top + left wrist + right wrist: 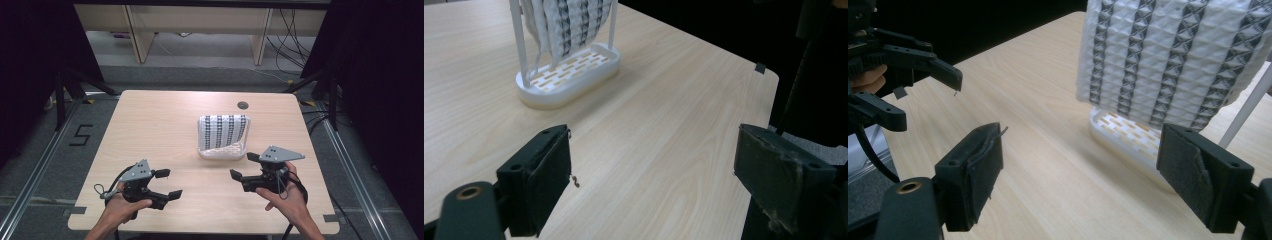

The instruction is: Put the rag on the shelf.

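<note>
The cloth, draped over a white rack at the table's two o'clock, looks soft and light; we'd pinch its loose hanging edge. Left gripper and right gripper gape empty.

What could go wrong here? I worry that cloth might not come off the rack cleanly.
The cloth drapes over a light white rack with thin posts; pulling it sideways could tip or drag the rack. Both tools, left tool and right tool, are open and apart from it; a grab at one hanging corner might bunch the cloth or snag it on a post.
</note>
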